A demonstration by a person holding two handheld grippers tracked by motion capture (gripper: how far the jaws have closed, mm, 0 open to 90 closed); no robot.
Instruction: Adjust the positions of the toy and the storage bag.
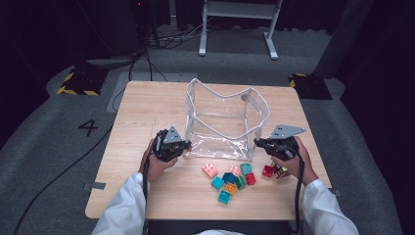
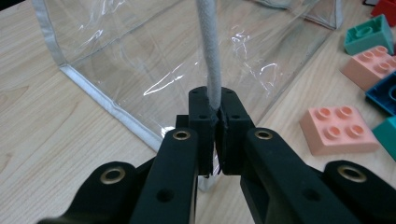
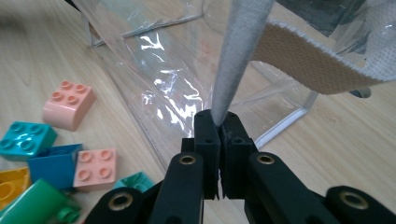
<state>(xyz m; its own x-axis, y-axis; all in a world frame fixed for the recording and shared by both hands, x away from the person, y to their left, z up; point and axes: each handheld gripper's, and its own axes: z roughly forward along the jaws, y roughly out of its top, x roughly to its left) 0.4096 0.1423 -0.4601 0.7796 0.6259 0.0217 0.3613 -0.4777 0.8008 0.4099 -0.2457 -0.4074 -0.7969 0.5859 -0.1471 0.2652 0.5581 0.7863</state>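
Note:
A clear plastic bag [image 1: 220, 122] with white trim stands open in the middle of the table. My left gripper [image 1: 182, 147] is at its near left corner, shut on the bag's white rim cord [image 2: 208, 51], which rises straight from the closed black jaws. My right gripper [image 1: 259, 143] is at the near right corner, shut on the grey rim band [image 3: 238, 56] of the same bag. Coloured toy bricks [image 1: 230, 178] lie in a loose heap in front of the bag, between my two hands. A pink brick [image 2: 338, 128] sits close to the left jaws.
A red brick [image 1: 267, 171] and a small puzzle cube [image 1: 280, 171] lie under my right hand. The wooden table's [image 1: 147, 107] left and far parts are bare. Beyond it are grey floor, cables and a white frame's legs [image 1: 237, 29].

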